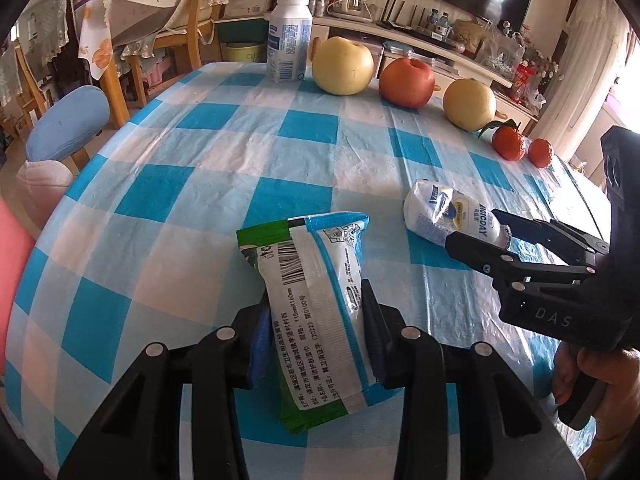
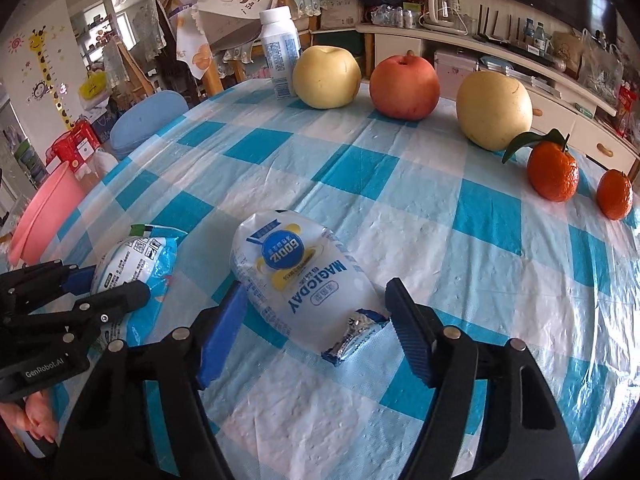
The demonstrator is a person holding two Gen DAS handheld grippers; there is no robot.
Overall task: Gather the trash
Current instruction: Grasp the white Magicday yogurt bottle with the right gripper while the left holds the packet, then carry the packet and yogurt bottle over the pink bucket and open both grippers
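Observation:
A green and white pack of wet wipes (image 1: 316, 280) lies on the blue-checked tablecloth (image 1: 192, 184), and my left gripper (image 1: 318, 320) is shut on its near half, one pad against each side. To the right lies a crumpled white MAGICDAY milk pouch (image 2: 304, 276) with its torn end toward me. My right gripper (image 2: 316, 320) straddles that end, open, with a small gap at its right pad. In the left wrist view the right gripper (image 1: 476, 228) reaches in from the right over the pouch (image 1: 440, 212). In the right wrist view the left gripper (image 2: 108, 284) grips the pack (image 2: 132, 256) at the left.
Along the far edge stand a white bottle (image 1: 290, 36), two yellow pears (image 2: 326, 76), a red apple (image 2: 404, 86) and two tangerines (image 2: 552, 172). A pink basin (image 2: 44, 216) and a blue stool (image 1: 68, 120) sit beside the table at the left.

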